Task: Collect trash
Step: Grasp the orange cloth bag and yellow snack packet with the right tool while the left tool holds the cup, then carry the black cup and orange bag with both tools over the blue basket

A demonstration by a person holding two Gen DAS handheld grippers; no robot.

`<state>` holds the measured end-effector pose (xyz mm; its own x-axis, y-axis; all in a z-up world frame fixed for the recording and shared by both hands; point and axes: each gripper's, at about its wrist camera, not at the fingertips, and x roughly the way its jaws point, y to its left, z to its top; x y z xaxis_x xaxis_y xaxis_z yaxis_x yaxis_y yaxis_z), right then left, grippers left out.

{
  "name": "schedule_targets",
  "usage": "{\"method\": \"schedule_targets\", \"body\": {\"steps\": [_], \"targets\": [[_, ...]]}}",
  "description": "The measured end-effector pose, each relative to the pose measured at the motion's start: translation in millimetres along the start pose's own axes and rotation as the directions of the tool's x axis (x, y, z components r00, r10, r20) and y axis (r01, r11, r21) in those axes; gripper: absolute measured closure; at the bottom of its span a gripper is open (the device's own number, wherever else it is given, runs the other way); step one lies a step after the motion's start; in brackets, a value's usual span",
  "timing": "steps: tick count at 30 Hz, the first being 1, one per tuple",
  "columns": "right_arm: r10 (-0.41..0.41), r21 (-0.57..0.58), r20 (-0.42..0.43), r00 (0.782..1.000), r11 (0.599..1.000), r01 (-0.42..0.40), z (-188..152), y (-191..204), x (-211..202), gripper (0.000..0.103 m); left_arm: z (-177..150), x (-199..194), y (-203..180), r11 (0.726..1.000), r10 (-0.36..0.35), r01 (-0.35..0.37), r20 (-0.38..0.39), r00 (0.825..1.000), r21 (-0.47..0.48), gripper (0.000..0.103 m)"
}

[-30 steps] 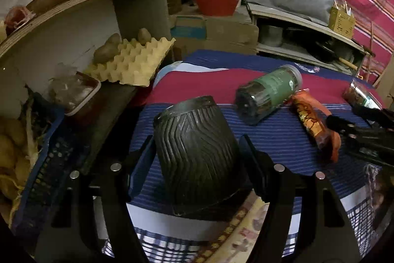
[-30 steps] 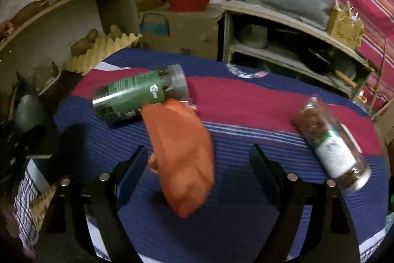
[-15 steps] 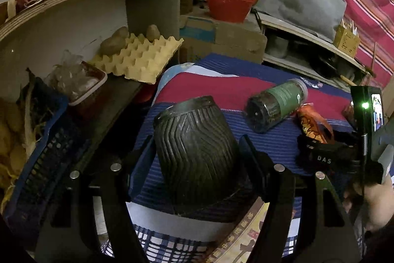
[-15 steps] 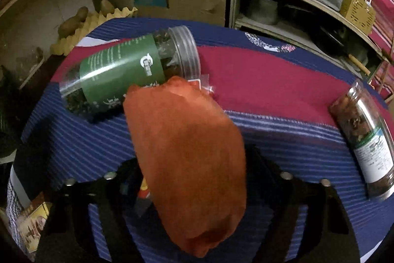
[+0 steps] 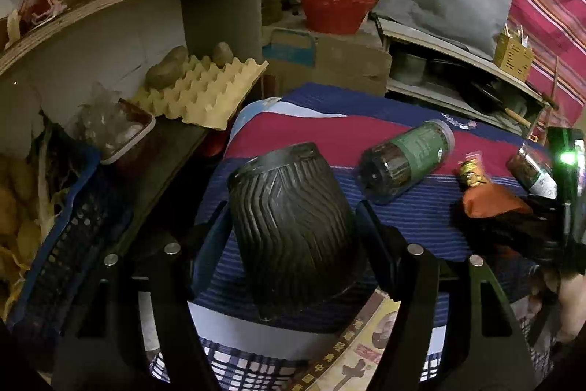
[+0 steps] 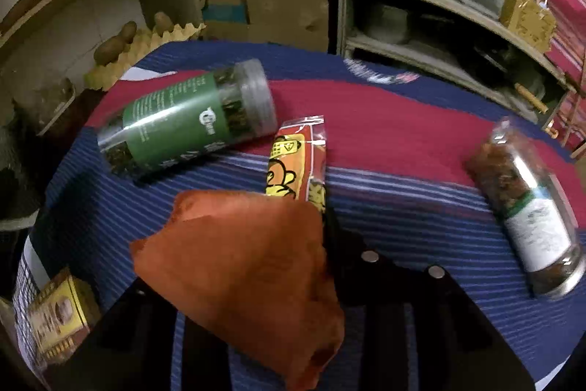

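Note:
My left gripper (image 5: 289, 211) is shut on a black ribbed bin (image 5: 289, 229), which sits upright between the fingers with its mouth tilted away. An orange snack wrapper (image 6: 249, 266) is bunched up in my right gripper (image 6: 263, 244), shut on it just above the striped tablecloth (image 6: 403, 141). The wrapper's yellow printed end (image 6: 296, 163) sticks out ahead of the jaws. The left finger is hidden under the wrapper. In the left wrist view the right gripper (image 5: 512, 226) and the wrapper (image 5: 490, 204) are at the right edge.
A green-labelled jar (image 6: 190, 123) lies on its side beyond the wrapper, and a second jar (image 6: 527, 215) lies at the right. A yellow box (image 6: 58, 310) sits at the table's near left edge. Shelves with an egg tray (image 5: 205, 90) and a blue basket (image 5: 62, 244) stand on the left.
The right gripper came down over the orange wrapper and closed on it, crumpling it; the printed end now shows. The left gripper kept hold of the black bin.

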<state>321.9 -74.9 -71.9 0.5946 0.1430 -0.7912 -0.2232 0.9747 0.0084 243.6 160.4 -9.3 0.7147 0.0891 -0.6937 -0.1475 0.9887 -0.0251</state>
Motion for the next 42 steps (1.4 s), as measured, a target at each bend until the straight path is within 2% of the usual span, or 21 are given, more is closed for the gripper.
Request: {"method": "schedule_targets", "body": {"steps": [7,11,16,23,25,30,33,37,42], "targets": [[0.000,0.030,0.052,0.999,1.000,-0.001,-11.6,-44.3,-51.6,0.071,1.2,-4.7,-26.7,0.999,-0.032,0.032,0.005,0.999,0.041,0.035],[-0.007,0.032,0.083,0.996,0.999,0.004,-20.6,-66.3,-83.9,0.071,2.8,-16.2,-49.1,0.995,-0.081,0.079,0.024,0.996,0.066,0.035],[-0.022,0.047,0.108,0.994,0.999,0.017,-39.3,-94.0,-117.0,0.071,0.2,-28.8,-84.5,0.984,-0.152,0.149,0.030,0.988,0.093,0.035],[-0.063,0.105,0.104,0.993,0.993,0.052,-86.2,-145.1,-150.1,0.071,-13.3,-45.3,-149.7,0.958,-0.248,0.243,0.018,0.969,0.150,0.036],[-0.084,0.130,0.095,0.992,0.989,0.071,-101.4,-165.5,-159.2,0.071,-18.5,-50.9,-170.5,0.945,-0.289,0.283,0.013,0.957,0.167,0.036],[-0.135,0.199,0.081,0.988,0.973,0.117,-133.9,-214.5,-186.3,0.071,-32.7,-68.2,-226.7,0.919,-0.318,0.303,0.019,0.948,0.254,0.036],[-0.168,0.239,0.085,0.982,0.960,0.144,-152.3,-241.3,-206.4,0.071,-44.9,-84.4,-270.7,0.884,-0.359,0.332,0.022,0.933,0.328,0.036],[-0.222,0.295,0.081,0.972,0.937,0.190,-176.6,-277.5,-230.7,0.071,-59.1,-100.2,-320.9,0.836,-0.431,0.399,0.001,0.902,0.376,0.036],[-0.289,0.381,0.068,0.955,0.892,0.243,-210.6,-325.2,-259.5,0.071,-75.3,-113.1,-377.7,0.784,-0.484,0.446,-0.026,0.875,0.431,0.036]]}}
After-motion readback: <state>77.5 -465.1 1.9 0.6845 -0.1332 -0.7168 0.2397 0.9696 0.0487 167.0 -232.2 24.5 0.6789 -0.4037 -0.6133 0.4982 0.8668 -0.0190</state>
